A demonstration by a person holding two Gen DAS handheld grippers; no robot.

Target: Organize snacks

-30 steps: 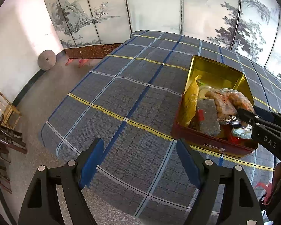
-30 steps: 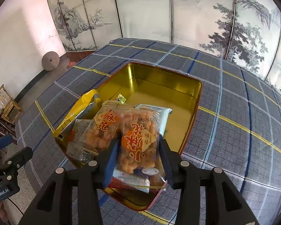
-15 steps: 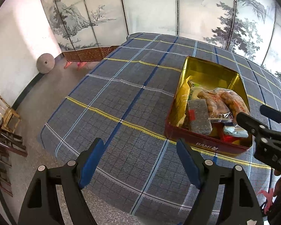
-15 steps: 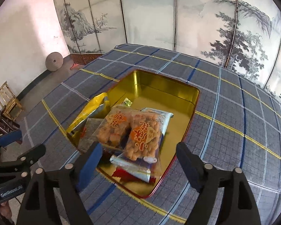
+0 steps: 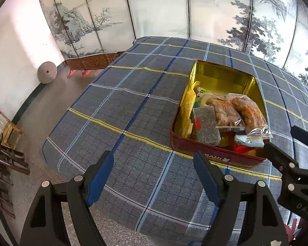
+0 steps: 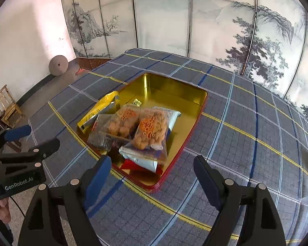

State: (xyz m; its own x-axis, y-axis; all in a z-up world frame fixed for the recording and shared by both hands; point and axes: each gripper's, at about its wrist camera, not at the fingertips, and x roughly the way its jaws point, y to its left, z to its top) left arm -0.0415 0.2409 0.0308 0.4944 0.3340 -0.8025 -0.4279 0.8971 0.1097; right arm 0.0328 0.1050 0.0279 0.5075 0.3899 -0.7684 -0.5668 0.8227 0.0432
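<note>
A red tin with a gold inside [image 5: 221,75] [image 6: 174,88] stands on the checked tablecloth. Its near half holds several snack packs: two clear bags of fried snacks [image 5: 248,110] [image 6: 152,129], a grey pack [image 5: 205,125] [image 6: 98,139], a yellow foil pack [image 5: 187,104] [image 6: 98,108] and a white pack [image 6: 141,160]. My left gripper [image 5: 154,176] is open and empty, above the cloth left of the tin. My right gripper [image 6: 149,174] is open and empty, just in front of the tin's near corner; it also shows in the left wrist view [image 5: 293,149].
The checked tablecloth [image 5: 117,110] [image 6: 246,143] ends at the table's near left edge, with floor beyond. A painted folding screen [image 6: 195,24] stands behind the table. Wooden chairs [image 5: 4,131] and a round stone disc [image 5: 47,75] are by the left wall.
My right gripper opened and let go of the bag of fried snacks, which now lies in the tin. Both grippers drew back from the tin.
</note>
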